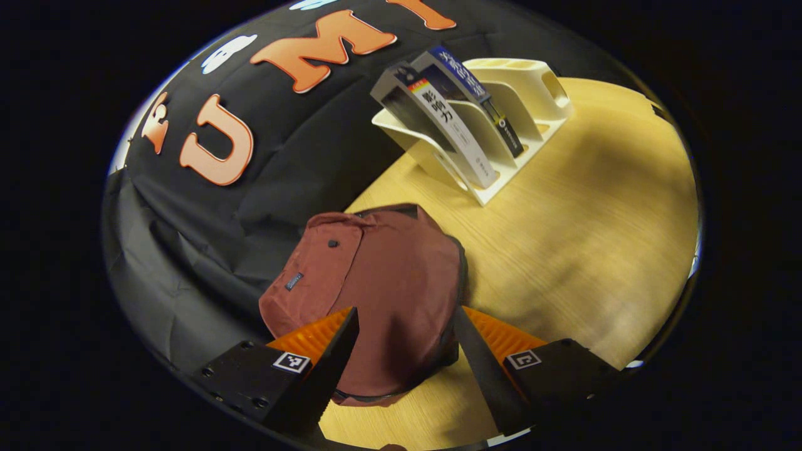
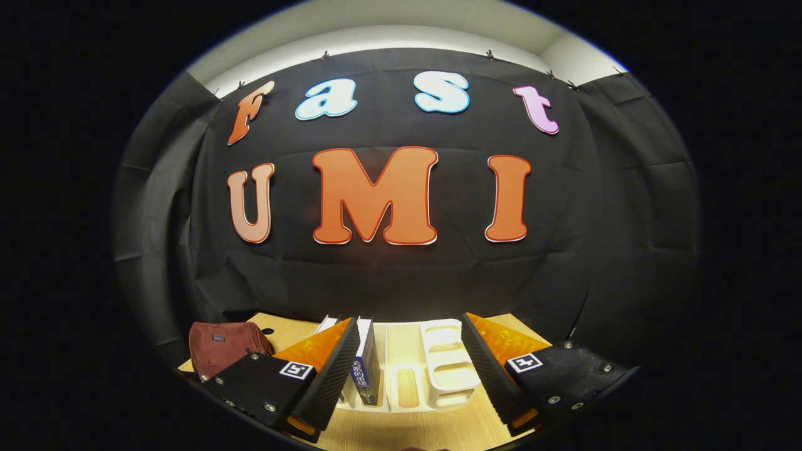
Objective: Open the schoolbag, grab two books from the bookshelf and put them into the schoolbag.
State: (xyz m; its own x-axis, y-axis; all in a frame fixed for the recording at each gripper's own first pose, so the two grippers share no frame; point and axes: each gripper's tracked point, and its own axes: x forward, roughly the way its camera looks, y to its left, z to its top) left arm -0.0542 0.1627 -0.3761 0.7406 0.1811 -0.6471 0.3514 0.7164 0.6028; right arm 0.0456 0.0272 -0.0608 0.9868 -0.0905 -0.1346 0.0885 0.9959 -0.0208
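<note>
Both grippers spread, holding nothing. Left gripper [image 1: 404, 351] hovering over closed schoolbag [image 1: 382, 282]: limp fabric risking slipping grasp.

My left gripper view looks steeply down, close over the maroon schoolbag [image 1: 382, 282], tilted. My right gripper view sits low and level, facing the booth wall, near the white bookshelf [image 2: 432, 363]. Both views share schoolbag, bookshelf and wooden table [image 1: 583, 238].
</note>
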